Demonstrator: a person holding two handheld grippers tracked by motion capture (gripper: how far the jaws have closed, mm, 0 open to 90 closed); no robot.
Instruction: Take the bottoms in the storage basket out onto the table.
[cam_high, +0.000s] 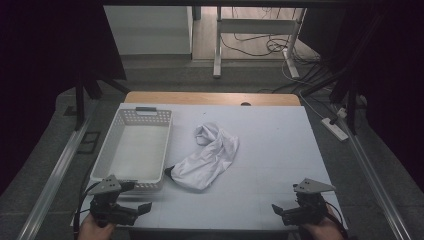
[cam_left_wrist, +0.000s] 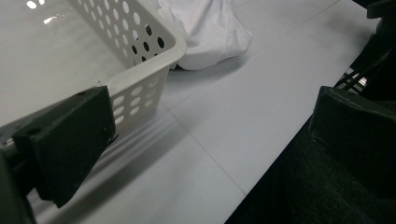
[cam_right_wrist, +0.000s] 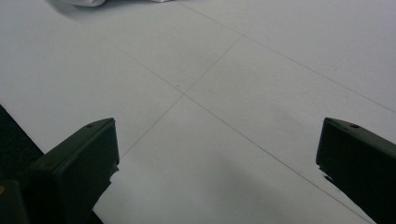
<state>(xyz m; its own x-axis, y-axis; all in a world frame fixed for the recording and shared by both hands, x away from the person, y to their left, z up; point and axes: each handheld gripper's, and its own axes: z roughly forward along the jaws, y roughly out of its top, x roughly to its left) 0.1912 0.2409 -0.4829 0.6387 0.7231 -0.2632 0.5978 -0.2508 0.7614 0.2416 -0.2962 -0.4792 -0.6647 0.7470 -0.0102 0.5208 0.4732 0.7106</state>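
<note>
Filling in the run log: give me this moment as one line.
left gripper: open, near edge | right gripper: open, near edge | white cloth: on table beside basket | basket: empty

Left gripper (cam_high: 142, 206) at lower left of the high view is showing black bodywork, a grey three-cornered plate on top and a black cable looping off its side. Right gripper (cam_high: 276, 208) at lower right is looking the same. Black blocky jaws are showing small screw holes near their tips in both gripper views.
</note>
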